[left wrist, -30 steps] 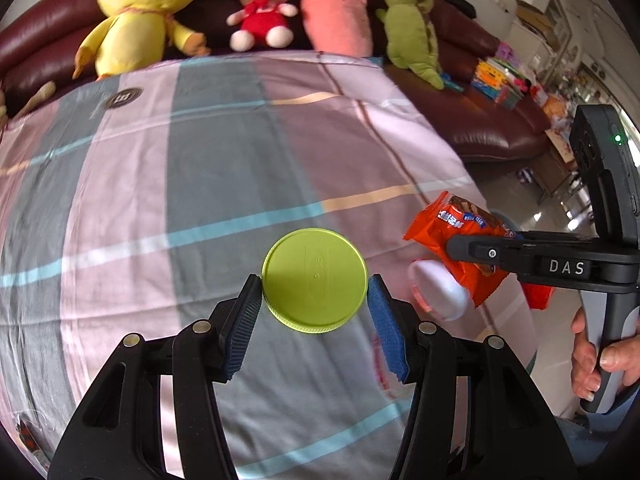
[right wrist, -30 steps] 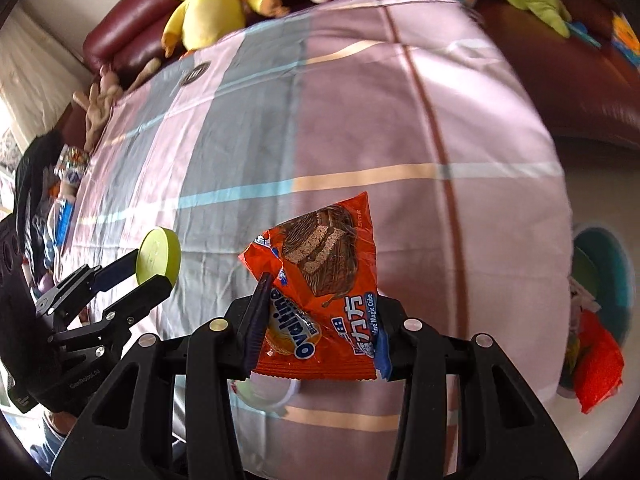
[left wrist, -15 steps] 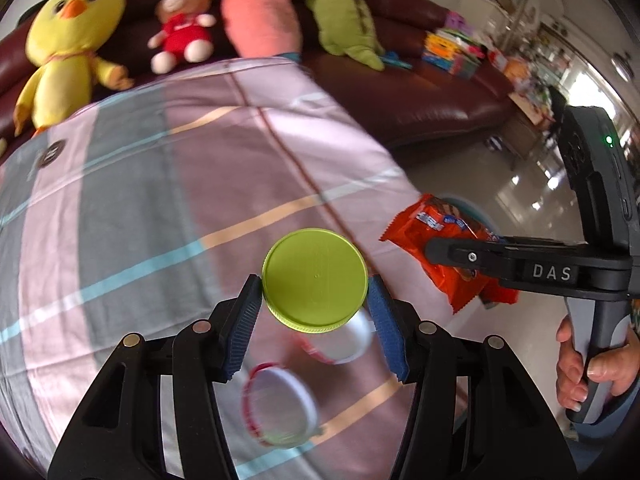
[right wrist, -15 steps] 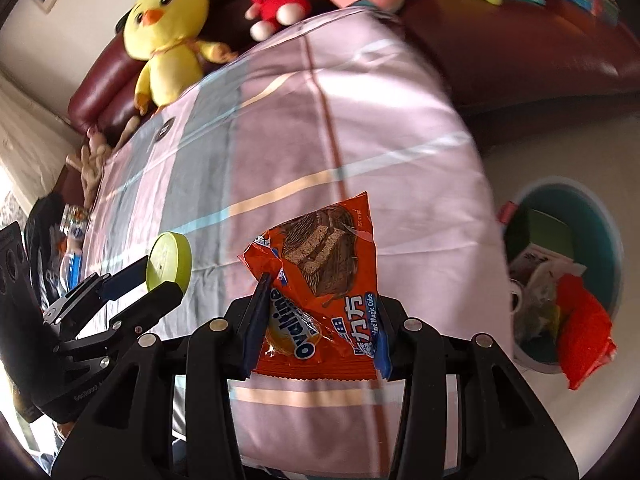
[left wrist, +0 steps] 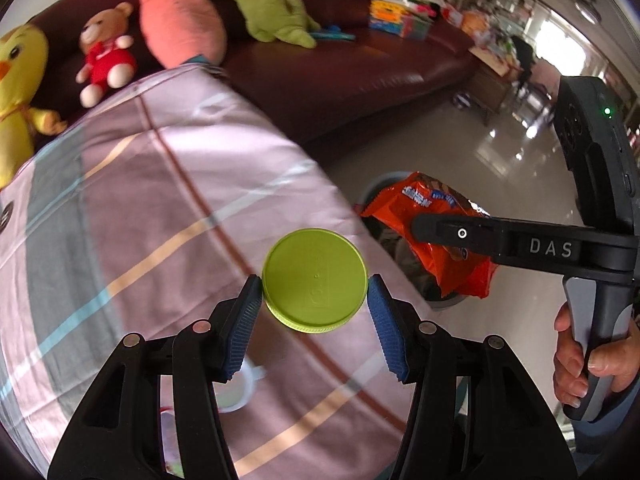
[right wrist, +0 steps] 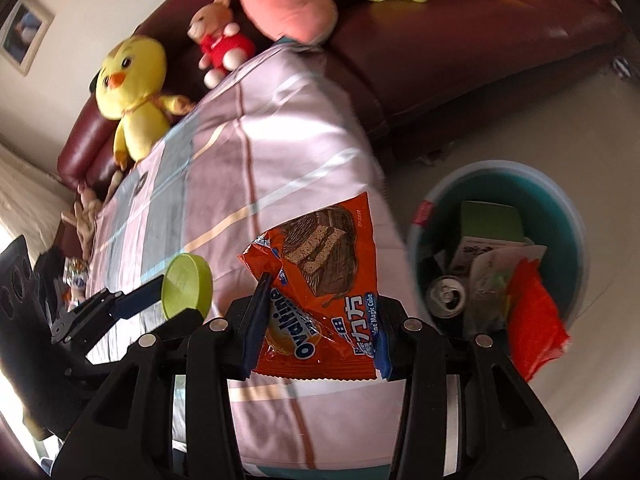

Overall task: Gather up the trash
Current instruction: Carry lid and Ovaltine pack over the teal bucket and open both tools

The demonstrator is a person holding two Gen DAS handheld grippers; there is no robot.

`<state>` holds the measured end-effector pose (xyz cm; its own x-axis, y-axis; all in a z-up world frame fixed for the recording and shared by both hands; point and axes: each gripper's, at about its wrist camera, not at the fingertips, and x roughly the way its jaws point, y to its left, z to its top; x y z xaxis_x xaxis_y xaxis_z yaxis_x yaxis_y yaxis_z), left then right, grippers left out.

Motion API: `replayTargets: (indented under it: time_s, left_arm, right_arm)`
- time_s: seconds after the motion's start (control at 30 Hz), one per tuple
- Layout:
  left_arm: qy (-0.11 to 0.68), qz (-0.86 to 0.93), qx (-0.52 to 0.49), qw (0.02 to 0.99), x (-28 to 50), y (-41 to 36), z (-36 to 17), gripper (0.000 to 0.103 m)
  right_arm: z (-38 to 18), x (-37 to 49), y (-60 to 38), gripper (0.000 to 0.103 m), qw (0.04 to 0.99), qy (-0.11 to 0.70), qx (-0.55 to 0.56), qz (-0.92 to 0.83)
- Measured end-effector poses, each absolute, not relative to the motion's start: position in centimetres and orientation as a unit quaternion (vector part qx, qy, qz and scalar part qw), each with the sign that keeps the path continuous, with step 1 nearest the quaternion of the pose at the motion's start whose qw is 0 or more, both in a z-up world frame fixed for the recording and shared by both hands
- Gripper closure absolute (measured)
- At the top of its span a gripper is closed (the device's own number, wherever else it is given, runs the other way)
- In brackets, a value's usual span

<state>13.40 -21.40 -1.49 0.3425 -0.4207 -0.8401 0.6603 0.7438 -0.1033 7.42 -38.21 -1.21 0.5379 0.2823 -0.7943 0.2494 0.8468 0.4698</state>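
My left gripper (left wrist: 315, 280) is shut on a round lime-green lid (left wrist: 315, 276) and holds it above the right edge of the cloth-covered table. My right gripper (right wrist: 316, 312) is shut on an orange Ovaltine snack wrapper (right wrist: 320, 280), held near the table's right edge. The wrapper also shows in the left wrist view (left wrist: 436, 232), over the bin. A round teal trash bin (right wrist: 560, 200) stands on the floor right of the table, holding a can, a green carton, paper and a red bag. The lid also shows in the right wrist view (right wrist: 186, 286).
The table (left wrist: 160, 200) has a pink, grey and striped cloth. A white cup (left wrist: 240, 392) sits on it below my left gripper. A dark red sofa (left wrist: 360, 68) with plush toys runs behind the table. Shiny floor (left wrist: 500, 160) lies to the right.
Both grippers have swung right with their loads, from over the table toward its right edge. The trash bin has come fully into the right wrist view.
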Motion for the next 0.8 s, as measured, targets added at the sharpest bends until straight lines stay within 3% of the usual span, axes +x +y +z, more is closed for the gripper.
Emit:
replayTargets:
  time_s: [0.8]
  left_arm:
    - [0.495,-0.382,0.192,0.756,12.1,-33.4,-6.1,0.047]
  right_arm:
    - [-6.0,2.5,-50.9,0.061,0.808,0.463,0.358,-0.074]
